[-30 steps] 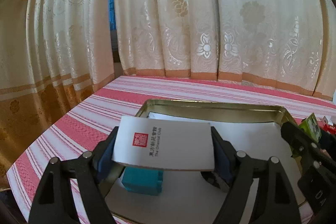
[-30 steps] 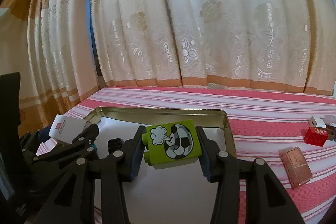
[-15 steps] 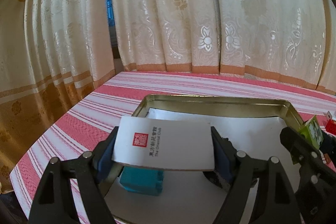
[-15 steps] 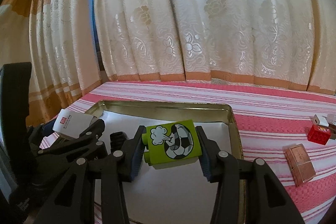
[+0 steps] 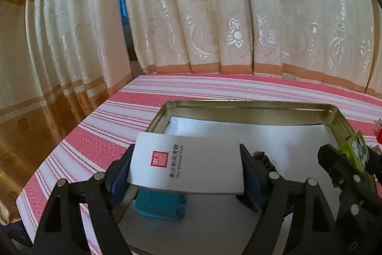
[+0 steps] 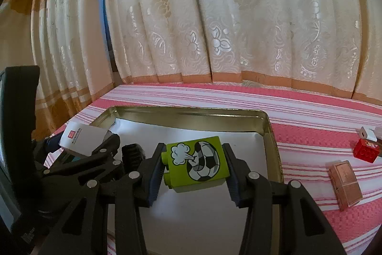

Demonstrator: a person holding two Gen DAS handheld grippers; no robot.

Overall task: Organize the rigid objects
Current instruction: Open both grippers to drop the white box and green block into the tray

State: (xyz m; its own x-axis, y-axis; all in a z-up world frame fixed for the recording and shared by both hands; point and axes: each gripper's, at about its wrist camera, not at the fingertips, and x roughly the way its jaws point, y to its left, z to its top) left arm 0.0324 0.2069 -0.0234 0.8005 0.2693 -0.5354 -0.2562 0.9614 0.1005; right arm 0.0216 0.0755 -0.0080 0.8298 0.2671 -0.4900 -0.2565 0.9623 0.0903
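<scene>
White card box (image 5: 188, 167) with a red seal and printed lettering, clamped crosswise between the fingers of the left gripper (image 5: 186, 173), held up above the near left part of the metal tin (image 5: 250, 105). Directly beneath the fingers, a teal block (image 5: 160, 206) resting on the white paper lining (image 5: 274, 135) of the tin. Just beyond the right finger, a small black object (image 5: 262, 159), partly hidden.

Green toy brick (image 6: 197, 165) printed with a football and a puff of cloud, pinched side to side between the fingers of the right gripper (image 6: 194, 169), raised over the middle of the same tin (image 6: 191, 110). Left of those fingers, the left gripper (image 6: 78, 147) with its white box (image 6: 82, 139), and between the two grippers the black object (image 6: 132, 154) on the lining.

Right of the right fingers, outside the tin on the pink-and-white striped cloth (image 6: 310, 121) of the desk: a copper-coloured rectangular case (image 6: 346, 183) lying flat, farther out a red brick (image 6: 366, 152) with a small white piece (image 6: 366, 134) just behind it. Touching or merely adjacent, cannot tell.

Beyond everything, cream curtains (image 6: 238, 28) with floral pattern and an orange band along the hem, hanging down to the far edge of the desk.
</scene>
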